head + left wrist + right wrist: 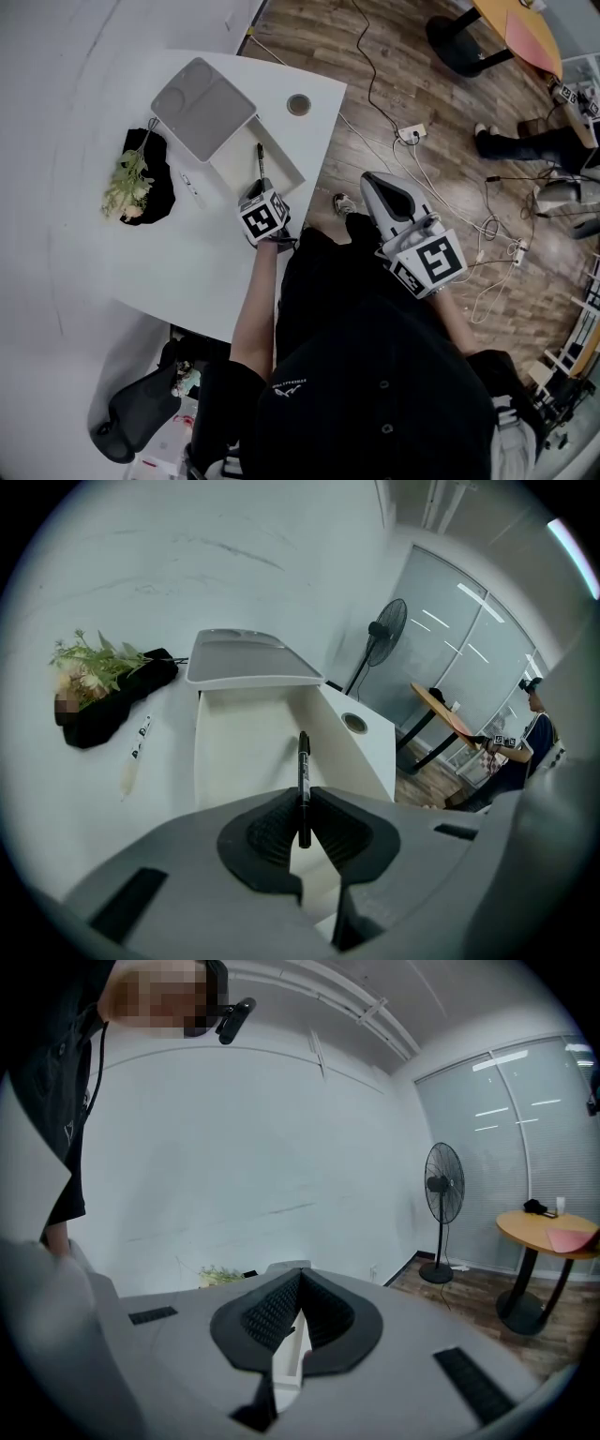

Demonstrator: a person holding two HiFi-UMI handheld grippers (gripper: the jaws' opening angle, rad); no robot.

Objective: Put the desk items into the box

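Note:
My left gripper (261, 187) is shut on a black marker pen (260, 159), which points forward over the open white box (267, 167) near the table's right edge. In the left gripper view the black marker pen (303, 775) stands upright between the ribbed pads (272, 827), above the box's inside (239, 747). The box lid (202, 106) lies tipped back behind the box. A white pen (190, 188) lies on the table left of the box. My right gripper (371, 178) hangs off the table over the floor, shut with nothing in it (299, 1277).
A black cloth (155, 187) with a bunch of flowers (127, 183) lies at the table's left. A round cable hole (298, 104) sits by the far right corner. Cables and a power strip (411, 133) litter the wooden floor. A standing fan (380, 635) is beyond the table.

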